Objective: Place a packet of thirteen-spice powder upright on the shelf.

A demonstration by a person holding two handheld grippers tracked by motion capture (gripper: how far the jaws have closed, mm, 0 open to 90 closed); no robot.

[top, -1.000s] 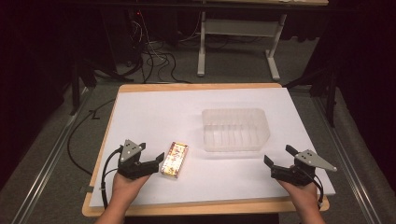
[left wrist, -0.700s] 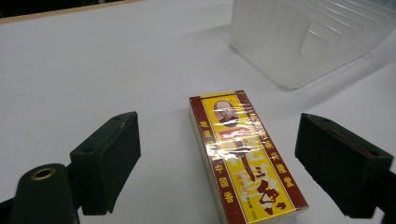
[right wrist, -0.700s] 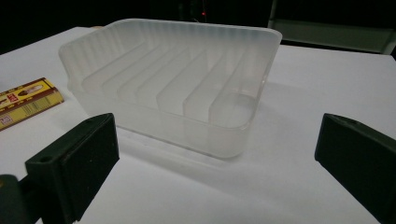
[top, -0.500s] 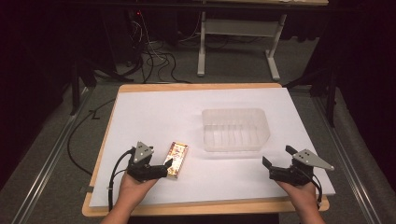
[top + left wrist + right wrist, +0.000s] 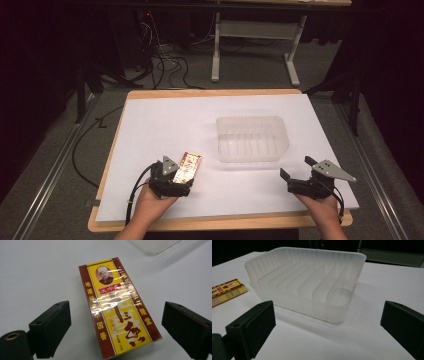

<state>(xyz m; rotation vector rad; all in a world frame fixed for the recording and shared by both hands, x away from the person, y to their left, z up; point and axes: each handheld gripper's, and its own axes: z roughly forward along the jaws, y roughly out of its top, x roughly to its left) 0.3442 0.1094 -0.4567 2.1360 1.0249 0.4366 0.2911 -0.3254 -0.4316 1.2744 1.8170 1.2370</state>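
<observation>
Left gripper (image 5: 115,327) held low over white table (image 5: 165,125), jaws spread wide either side of yellow-and-maroon box (image 5: 117,307), not touching. Box lain flat near table's front left, wrapped in glossy film. Judged light, stiff, slightly slippery; best taken across long side edges. Right gripper (image 5: 327,327) spread, nothing held, aimed at translucent ribbed plastic tray (image 5: 342,307) mid-table. Tray seen empty.
</observation>
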